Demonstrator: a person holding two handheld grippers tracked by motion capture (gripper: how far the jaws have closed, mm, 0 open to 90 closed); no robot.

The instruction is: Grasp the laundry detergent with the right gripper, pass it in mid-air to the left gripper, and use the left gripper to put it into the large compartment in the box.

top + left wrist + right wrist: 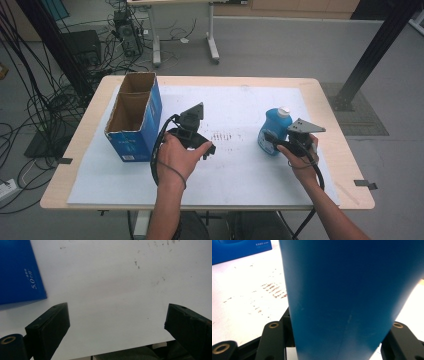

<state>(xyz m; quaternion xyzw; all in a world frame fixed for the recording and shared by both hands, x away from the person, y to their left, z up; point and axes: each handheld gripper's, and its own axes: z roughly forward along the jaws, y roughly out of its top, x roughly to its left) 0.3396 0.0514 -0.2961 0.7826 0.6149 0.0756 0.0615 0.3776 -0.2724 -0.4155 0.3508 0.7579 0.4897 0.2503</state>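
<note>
Blue bottle [347, 297] right up against the lens, jaws of the right gripper [292, 142] clamped on its body.
It stands upright on the white mat [240, 170], right of centre, well apart from the open blue box [135, 117]. Left gripper [116, 322] hangs with jaws spread wide, holding nothing. Risk: smooth, tapering plastic could slide or tilt if lifted fast, and the white cap [283, 111] could clip the box rim.

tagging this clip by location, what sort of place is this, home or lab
Most likely a lab or workshop rig, not a home: loose cables sprawl over a bare grey floor, a black metal frame post stands beside the table, and equipment sits on the floor behind.
</note>
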